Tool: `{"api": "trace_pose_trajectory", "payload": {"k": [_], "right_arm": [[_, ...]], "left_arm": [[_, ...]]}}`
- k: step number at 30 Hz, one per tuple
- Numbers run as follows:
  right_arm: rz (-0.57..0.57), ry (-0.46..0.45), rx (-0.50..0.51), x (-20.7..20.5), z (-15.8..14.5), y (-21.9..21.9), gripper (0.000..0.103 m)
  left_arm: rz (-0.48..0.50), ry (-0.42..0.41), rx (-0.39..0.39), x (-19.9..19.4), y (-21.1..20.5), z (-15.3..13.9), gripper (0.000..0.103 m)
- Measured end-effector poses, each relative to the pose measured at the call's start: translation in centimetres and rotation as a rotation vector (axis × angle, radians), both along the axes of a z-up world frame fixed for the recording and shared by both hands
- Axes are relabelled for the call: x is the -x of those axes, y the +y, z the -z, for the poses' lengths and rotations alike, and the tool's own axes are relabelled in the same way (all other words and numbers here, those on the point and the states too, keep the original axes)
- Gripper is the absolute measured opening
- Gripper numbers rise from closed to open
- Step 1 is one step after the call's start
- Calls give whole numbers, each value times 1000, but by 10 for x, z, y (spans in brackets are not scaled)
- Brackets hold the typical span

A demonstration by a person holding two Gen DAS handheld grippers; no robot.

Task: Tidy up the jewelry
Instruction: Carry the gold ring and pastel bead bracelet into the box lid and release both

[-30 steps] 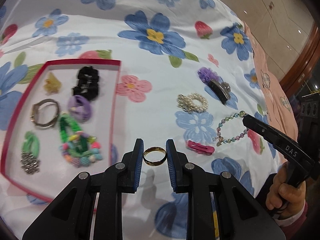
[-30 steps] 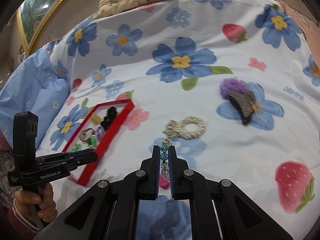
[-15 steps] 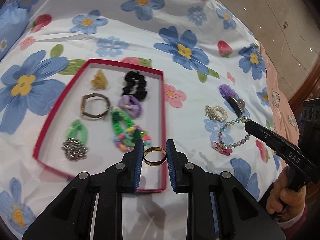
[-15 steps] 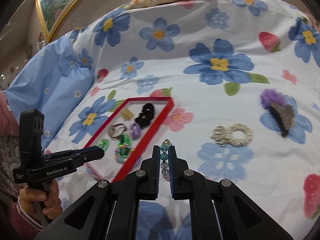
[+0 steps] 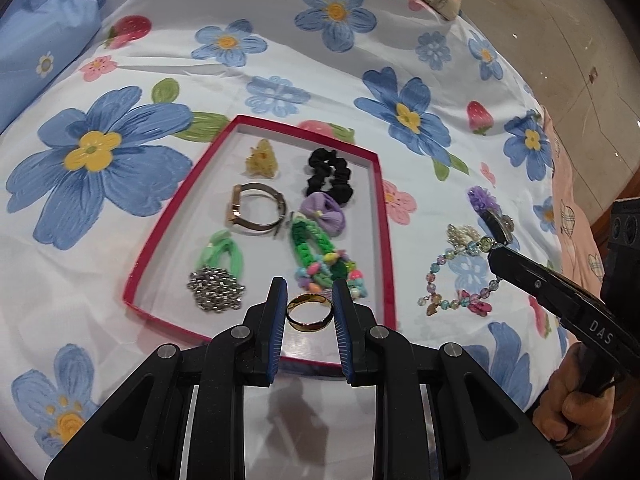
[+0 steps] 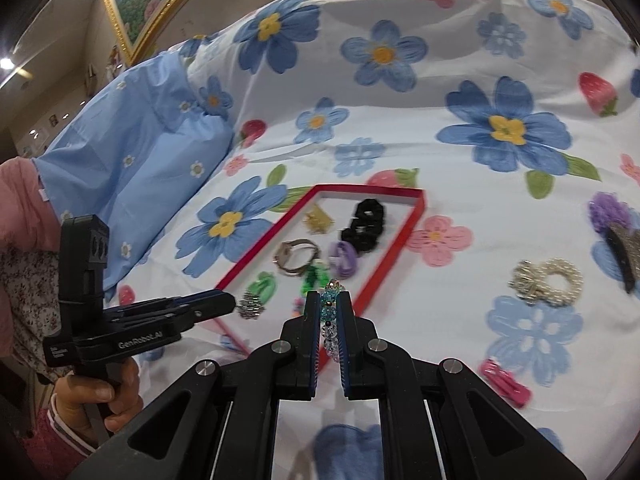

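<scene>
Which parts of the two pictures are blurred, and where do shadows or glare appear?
Left wrist view: mostly sharp, gripper shadow on the bedspread below the gold ring, lamp glare on the floor top right. Right wrist view: pearl bracelet and pink clip smeared; edges bent by fisheye.

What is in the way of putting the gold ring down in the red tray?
Nothing visible blocks it. The left gripper holds the gold ring over the near end of the red tray, where the floor is bare. The colorful bead bracelet lies just beyond, so the ring should drop short of it.
</scene>
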State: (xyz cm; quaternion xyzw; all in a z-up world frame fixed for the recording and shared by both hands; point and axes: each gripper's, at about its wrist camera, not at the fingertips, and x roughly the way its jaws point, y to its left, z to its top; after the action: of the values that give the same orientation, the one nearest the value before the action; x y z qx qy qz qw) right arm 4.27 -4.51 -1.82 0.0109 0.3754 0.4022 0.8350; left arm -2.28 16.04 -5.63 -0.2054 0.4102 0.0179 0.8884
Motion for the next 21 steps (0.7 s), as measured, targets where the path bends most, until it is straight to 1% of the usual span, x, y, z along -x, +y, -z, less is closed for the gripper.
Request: {"api": "trace_pose_trajectory", "payload": {"k": [10, 15, 18, 21], "right_arm": [[-102, 27, 2, 6, 9, 51, 8], [-138, 69, 23, 3, 27, 68, 8], [-138, 97, 51, -3, 43, 74, 8], [-128, 106, 76, -9, 53, 74, 8]], "left_arm": [[-31, 20, -7, -3, 21, 11, 21], [-39, 36, -16, -9, 27, 21, 21], [-41, 47, -28, -14, 27, 28, 21], [-34, 67, -35, -20, 26, 38, 21]]}}
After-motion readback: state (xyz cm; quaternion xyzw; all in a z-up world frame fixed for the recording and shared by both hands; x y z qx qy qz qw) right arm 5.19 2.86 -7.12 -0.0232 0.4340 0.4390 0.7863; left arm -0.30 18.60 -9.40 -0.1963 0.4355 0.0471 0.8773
